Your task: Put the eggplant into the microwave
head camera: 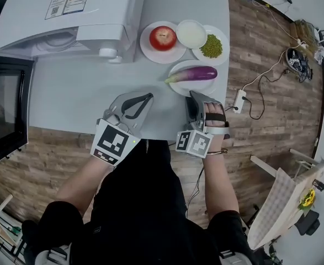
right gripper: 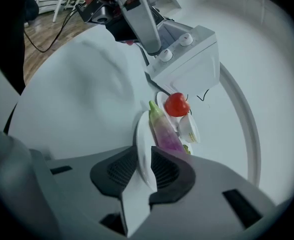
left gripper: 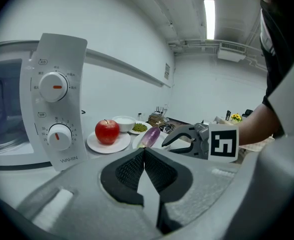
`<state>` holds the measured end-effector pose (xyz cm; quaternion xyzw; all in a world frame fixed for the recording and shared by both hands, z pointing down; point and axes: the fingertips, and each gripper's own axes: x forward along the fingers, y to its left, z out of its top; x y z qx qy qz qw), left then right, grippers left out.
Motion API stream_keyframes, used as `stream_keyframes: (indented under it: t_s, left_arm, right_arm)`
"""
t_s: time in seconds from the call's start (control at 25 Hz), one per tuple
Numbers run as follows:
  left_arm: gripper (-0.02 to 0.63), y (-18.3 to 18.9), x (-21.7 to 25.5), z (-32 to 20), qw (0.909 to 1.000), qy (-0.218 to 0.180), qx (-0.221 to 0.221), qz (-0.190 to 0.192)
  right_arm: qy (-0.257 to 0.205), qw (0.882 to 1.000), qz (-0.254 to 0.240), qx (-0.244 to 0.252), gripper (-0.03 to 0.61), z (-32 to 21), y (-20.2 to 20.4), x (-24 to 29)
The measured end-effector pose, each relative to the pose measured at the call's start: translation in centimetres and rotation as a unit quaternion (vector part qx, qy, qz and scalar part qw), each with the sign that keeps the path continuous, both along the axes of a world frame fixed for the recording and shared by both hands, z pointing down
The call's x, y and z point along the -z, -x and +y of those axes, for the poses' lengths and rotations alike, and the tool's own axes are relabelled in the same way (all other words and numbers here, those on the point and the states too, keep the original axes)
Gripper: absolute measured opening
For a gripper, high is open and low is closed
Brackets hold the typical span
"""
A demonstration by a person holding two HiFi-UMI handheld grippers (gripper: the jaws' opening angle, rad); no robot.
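A purple eggplant (head camera: 195, 73) (left gripper: 151, 135) (right gripper: 164, 131) lies on a white plate (head camera: 197, 86) (right gripper: 142, 149) at the table's right side. My right gripper (head camera: 192, 95) (right gripper: 144, 166) sits at the plate's near edge, with the rim pinched between its pads. The left gripper (head camera: 149, 96) (left gripper: 144, 154) rests on the table to the plate's left, shut and empty. The white microwave (head camera: 68, 15) (left gripper: 54, 109) stands at the back left, and its dark door (head camera: 4, 112) is swung open towards me.
Behind the eggplant, a red apple (head camera: 163, 37) (left gripper: 106, 131) sits on its own plate beside a white bowl (head camera: 191, 33) and a dish of green beans (head camera: 211, 46). A power strip (head camera: 239, 101) with cables lies off the white table's (head camera: 84, 93) right edge.
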<state>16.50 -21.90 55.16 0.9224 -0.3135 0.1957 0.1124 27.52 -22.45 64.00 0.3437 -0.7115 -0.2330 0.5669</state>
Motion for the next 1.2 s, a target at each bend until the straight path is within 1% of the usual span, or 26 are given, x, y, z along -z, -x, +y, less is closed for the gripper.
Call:
stream_keyframes:
  t_s: [0.16, 0.24, 0.56, 0.76, 1.2]
  left_arm:
    - [0.009, 0.6, 0.0, -0.1, 1.0000, -0.001, 0.006, -0.001]
    - [0.009, 0.9, 0.0, 0.0, 1.0000, -0.002, 0.010, -0.002]
    - [0.009, 1.8, -0.8, 0.8, 0.9998, 0.001, 0.017, -0.005]
    - [0.009, 2.4, -0.8, 1.3, 0.9998, -0.003, 0.020, -0.008]
    - [0.009, 2.3, -1.2, 3.5, 0.9999, -0.007, 0.005, -0.013]
  right_arm:
    - [-0.009, 1.000, 0.024, 0.010, 0.049, -0.5, 0.6, -0.3]
    - [-0.024, 0.999, 0.034, 0.007, 0.043, -0.6, 0.7, -0.3]
    - [-0.072, 0.996, 0.054, -0.001, 0.032, -0.7, 0.7, -0.3]
    - [-0.114, 0.991, 0.064, 0.000, 0.025, -0.1, 0.6, 0.4]
    - [-0.166, 0.982, 0.087, 0.013, 0.021, 1.6, 0.5, 1.3]
